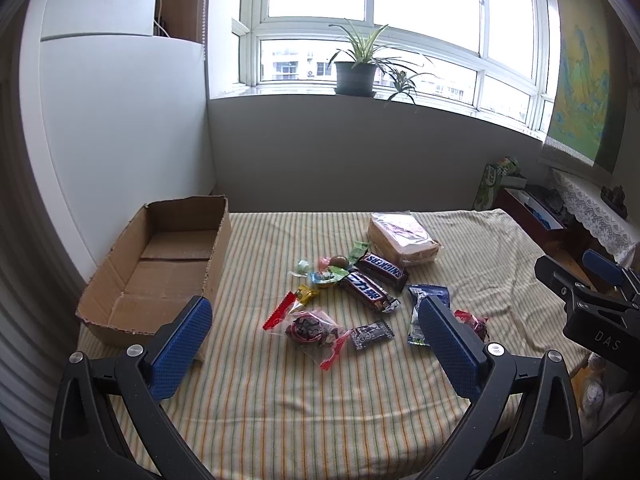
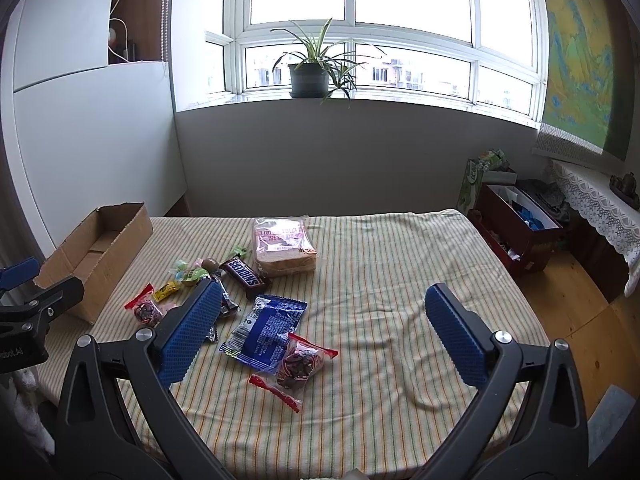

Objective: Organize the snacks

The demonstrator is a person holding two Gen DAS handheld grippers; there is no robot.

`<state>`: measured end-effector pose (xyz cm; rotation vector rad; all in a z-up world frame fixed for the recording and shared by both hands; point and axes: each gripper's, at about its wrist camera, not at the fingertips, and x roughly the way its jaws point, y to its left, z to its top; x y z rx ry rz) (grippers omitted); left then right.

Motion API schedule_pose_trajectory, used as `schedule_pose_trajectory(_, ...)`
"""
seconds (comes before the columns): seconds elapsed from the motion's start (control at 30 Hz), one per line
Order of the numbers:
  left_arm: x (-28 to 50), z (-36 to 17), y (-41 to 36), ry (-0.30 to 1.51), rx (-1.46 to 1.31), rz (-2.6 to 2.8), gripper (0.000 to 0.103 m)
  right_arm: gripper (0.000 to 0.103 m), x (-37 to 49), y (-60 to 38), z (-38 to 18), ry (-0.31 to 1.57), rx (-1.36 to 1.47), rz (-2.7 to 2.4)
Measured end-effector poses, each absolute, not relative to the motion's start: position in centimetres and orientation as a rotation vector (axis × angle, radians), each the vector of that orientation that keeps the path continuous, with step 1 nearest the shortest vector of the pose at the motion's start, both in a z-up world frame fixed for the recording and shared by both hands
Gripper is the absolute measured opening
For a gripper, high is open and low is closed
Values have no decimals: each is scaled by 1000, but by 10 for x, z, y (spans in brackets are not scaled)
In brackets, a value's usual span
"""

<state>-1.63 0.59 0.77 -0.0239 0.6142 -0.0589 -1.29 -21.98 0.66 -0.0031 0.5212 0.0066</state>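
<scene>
Snacks lie in a loose pile on the striped cloth: two Snickers bars, a bagged sandwich bread, a blue packet, red-edged clear packets, a dark small packet and several small candies. An open, empty cardboard box stands at the left. My left gripper is open above the near packets. My right gripper is open and empty, right of the pile.
The table is covered by a striped cloth. A white cabinet stands left behind the box. A red-brown crate and a green carton sit on the floor at right. A potted plant is on the windowsill.
</scene>
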Motion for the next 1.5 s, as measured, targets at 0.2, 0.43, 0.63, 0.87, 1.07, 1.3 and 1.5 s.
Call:
schedule_pose_trajectory(0.2, -16, 8, 3, 617, -23, -64, 103, 103, -13, -220, 6, 523, -4, 7)
schedule_pose_trajectory(0.43, -16, 7, 2, 618, -23, -66, 103, 103, -13, -220, 5, 524, -3, 8)
schedule_pose_trajectory(0.63, -16, 7, 2, 618, -23, -67, 103, 103, -13, -220, 3, 526, -3, 9)
schedule_pose_trajectory(0.87, -16, 6, 1, 618, -22, -71, 103, 103, -13, -220, 1, 530, -5, 9)
schedule_pose_trajectory(1.07, -16, 5, 0, 619, -23, -71, 103, 103, -12, -221, 1, 533, -7, 8)
schedule_pose_trajectory(1.3, -15, 2, 2, 626, -27, -70, 102, 103, -11, -221, -1, 538, -9, 7)
schedule_pose_trajectory(1.5, -13, 0, 4, 631, -30, -72, 102, 103, -10, -220, -3, 543, -10, 10)
